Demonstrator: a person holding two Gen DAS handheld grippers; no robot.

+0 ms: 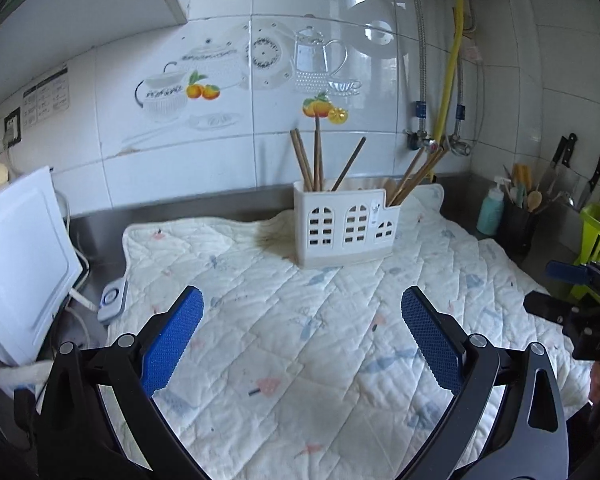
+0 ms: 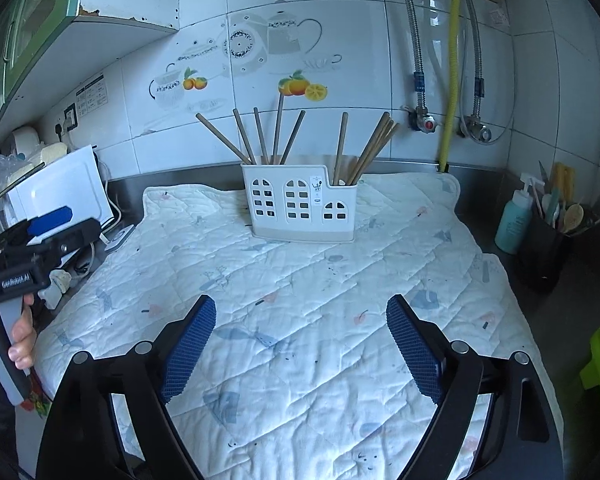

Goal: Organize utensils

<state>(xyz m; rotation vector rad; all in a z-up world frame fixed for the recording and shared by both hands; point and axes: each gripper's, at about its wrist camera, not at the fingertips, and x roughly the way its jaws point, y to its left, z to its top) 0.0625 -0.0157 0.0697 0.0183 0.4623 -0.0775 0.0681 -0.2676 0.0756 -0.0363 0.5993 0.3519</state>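
We see the quilted mat (image 1: 300,320) spreading bare between both grippers and the white utensil holder (image 1: 346,224), its far edge meeting the steel counter lip below the tiled wall. Our left gripper (image 1: 302,312) hangs with jaws spread wide, holding nothing; the holder with its chopsticks (image 1: 308,160) stands upright at 12 o'clock, well apart. Our right gripper (image 2: 300,322) is equally wide and empty, the holder at 12 o'clock. Only the right view shows the hand (image 2: 20,340) gripping the left tool at 9 o'clock; only the left shows knives (image 1: 562,160) at 2 o'clock.
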